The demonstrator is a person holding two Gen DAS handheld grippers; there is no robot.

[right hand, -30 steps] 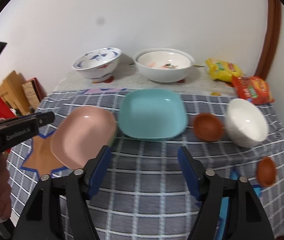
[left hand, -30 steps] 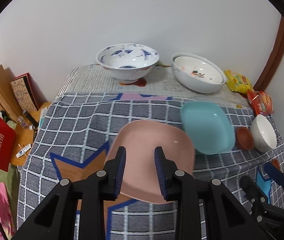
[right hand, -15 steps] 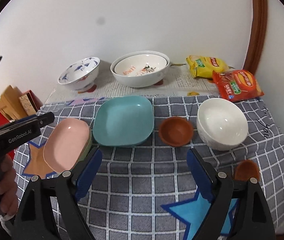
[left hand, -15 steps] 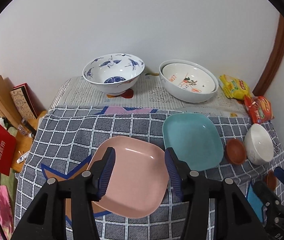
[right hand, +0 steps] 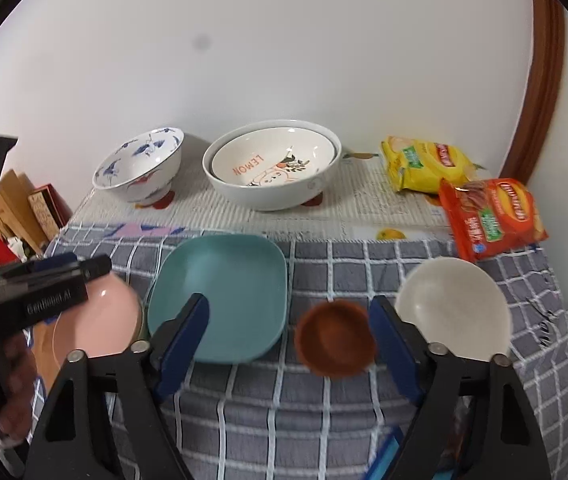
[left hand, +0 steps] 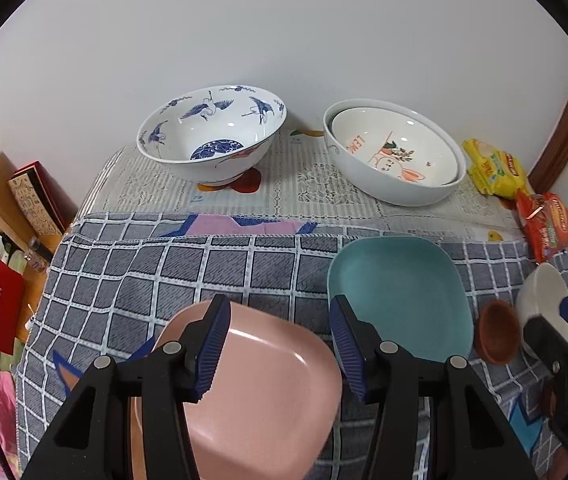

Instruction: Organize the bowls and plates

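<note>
Both my grippers hover over the dishes.
My left gripper [left hand: 278,344] gapes empty above the pink plate [left hand: 260,392]; my right gripper [right hand: 288,344], closing, brackets the brown bowl [right hand: 334,342] untouched.

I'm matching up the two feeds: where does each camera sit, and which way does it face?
Left wrist: on the left tool, angled down over the pink plate; only its own fingers and the right tool's tip show.
Right wrist: on the right tool, over the brown bowl; a hand shows.
Shared: teal plate, both big bowls.
</note>
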